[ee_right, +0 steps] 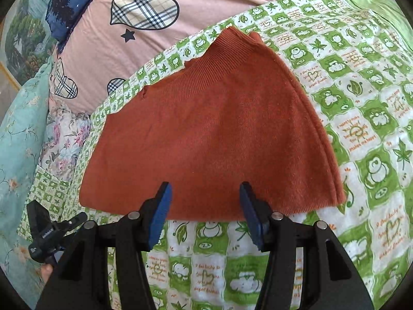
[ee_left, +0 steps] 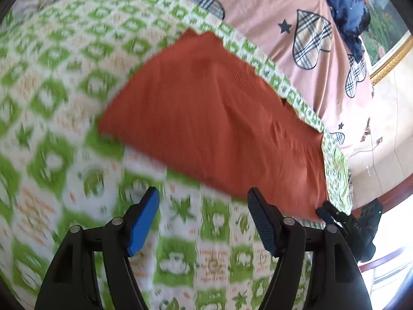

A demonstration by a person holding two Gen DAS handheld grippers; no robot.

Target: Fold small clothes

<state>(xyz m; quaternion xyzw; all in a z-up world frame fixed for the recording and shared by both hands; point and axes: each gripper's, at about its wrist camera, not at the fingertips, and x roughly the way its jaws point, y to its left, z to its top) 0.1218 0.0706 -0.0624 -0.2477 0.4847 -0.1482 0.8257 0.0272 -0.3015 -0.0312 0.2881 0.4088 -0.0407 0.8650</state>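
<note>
Both tongs, left tongs [ee_left: 202, 201] and right tongs [ee_right: 205, 193], gape empty just beside the folded rust-orange knitted garment [ee_right: 214, 134] on the green frog-patterned blanket [ee_right: 361, 118].

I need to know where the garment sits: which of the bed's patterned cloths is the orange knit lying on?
The green-and-white frog-print cloth; the orange knit rests wholly on it. The pink sheet with plaid hearts lies beyond.

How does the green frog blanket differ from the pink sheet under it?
The green frog blanket has a checked print of frogs, leaves and orange writing; the pink sheet is plain with plaid hearts and dark stars. The blanket carries the folded rust garment; the sheet does not. Both are spread flat.
</note>
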